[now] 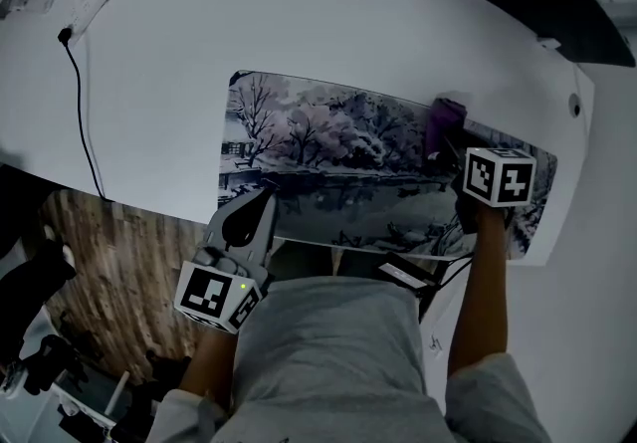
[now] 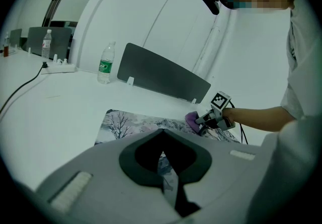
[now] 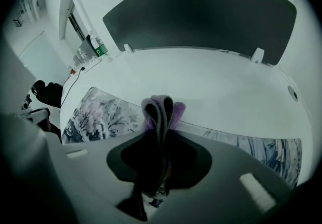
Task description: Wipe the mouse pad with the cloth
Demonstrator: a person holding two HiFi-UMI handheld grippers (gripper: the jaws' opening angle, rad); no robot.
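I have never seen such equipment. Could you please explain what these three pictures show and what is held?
A person holds a gripper, a tool with two fingers, in each hand. One picture looks down from a head camera; the other two come from cameras on the grippers. On the table lies a mouse pad printed with snowy trees; a bottle stands beyond. The right gripper pinches a purple cloth at the pad's far edge. The left gripper, fingers together, is at the pad's near edge.
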